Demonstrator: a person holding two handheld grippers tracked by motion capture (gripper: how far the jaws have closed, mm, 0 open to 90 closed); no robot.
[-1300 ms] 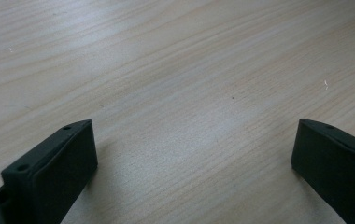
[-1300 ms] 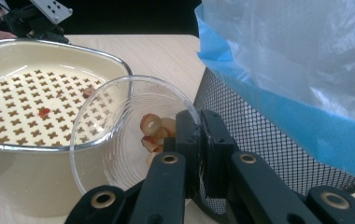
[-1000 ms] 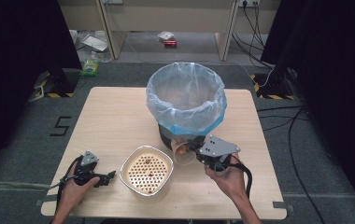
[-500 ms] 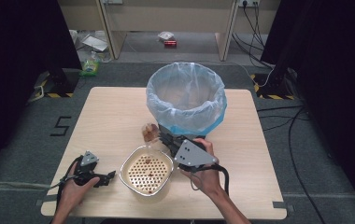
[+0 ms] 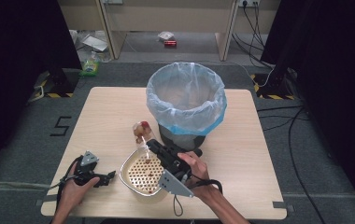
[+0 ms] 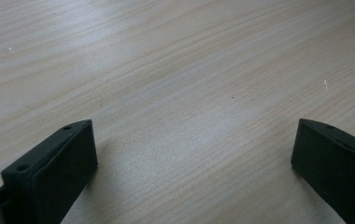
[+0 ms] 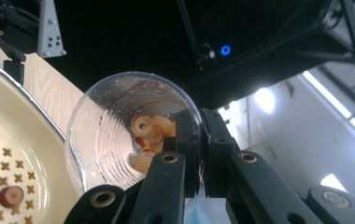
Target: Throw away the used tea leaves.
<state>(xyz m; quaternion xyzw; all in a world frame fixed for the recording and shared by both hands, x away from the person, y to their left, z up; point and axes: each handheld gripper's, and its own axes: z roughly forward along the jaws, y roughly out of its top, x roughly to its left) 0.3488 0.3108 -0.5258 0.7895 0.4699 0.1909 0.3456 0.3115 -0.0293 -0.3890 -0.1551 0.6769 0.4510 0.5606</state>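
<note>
Clear cup, rim behind gripper

Lined bin; wooden table

Table at frame centre. Lined bin on table, upper middle. Strainer bowl below-left of bin, near front edge. Clear cup tilted above bowl's upper rim, pieces inside. Left gripper lower left, beside bowl.

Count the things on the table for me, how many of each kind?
Bins with a bag: 1
Strainer bowls: 1
Clear cups with fruit pieces, held by the right tool: 1
Total: 3
</note>
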